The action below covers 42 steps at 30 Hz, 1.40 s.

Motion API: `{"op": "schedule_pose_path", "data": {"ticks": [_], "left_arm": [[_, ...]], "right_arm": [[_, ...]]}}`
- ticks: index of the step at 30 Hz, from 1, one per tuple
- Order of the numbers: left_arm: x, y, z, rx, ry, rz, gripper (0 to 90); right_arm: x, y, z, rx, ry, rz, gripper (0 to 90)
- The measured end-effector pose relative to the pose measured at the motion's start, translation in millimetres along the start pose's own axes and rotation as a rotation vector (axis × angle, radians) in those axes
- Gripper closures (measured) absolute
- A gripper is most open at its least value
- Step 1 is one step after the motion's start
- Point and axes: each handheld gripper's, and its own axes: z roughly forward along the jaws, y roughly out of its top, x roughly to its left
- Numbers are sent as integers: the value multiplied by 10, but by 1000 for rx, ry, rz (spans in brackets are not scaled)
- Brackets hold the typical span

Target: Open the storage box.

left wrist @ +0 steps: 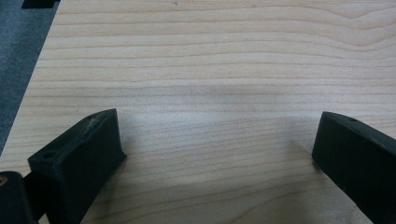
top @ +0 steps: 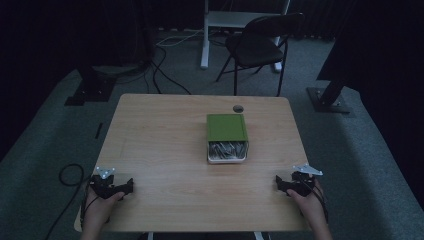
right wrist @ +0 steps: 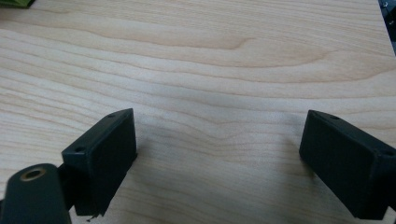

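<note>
A green-lidded box lies at the middle of the wooden table; its near end is a white tray with several small metal pieces showing. My left gripper rests near the table's front left corner, held by a hand, jaws wide apart over bare wood. In the left gripper view its gripper has nothing between the fingers. My right gripper rests near the front right corner, likewise open. The right gripper view has that gripper over bare wood, with a corner of the green box at top left.
A round cable hole sits in the table behind the box. Beyond the table stand a black folding chair and a white desk leg. Cables lie on the grey carpet, with black stand bases at both sides.
</note>
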Motion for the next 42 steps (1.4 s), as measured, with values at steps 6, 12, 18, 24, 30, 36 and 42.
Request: {"op": "schedule_pose_path", "data": {"ticks": [6, 12, 18, 24, 30, 36, 42], "left_arm": [[-40, 7, -1, -3, -3, 32, 22], [-142, 6, -10, -19, -12, 100, 22], [-284, 38, 2, -35, -42, 165, 22], [-401, 63, 16, -32, -77, 219, 22], [-569, 114, -3, -46, -114, 278, 22], [-708, 160, 14, -55, -136, 310, 22], [-874, 191, 25, -61, -165, 356, 22]], "right_arm": [[0, 6, 5, 1, -2, 1, 107], [0, 11, 11, 0, -4, 4, 106], [-1, 13, 13, 0, -4, 4, 107], [-1, 13, 13, 0, -4, 4, 107], [-1, 13, 13, -1, -4, 4, 106], [-2, 16, 15, 0, -2, 4, 107], [-4, 18, 19, 0, -1, 2, 107]]}}
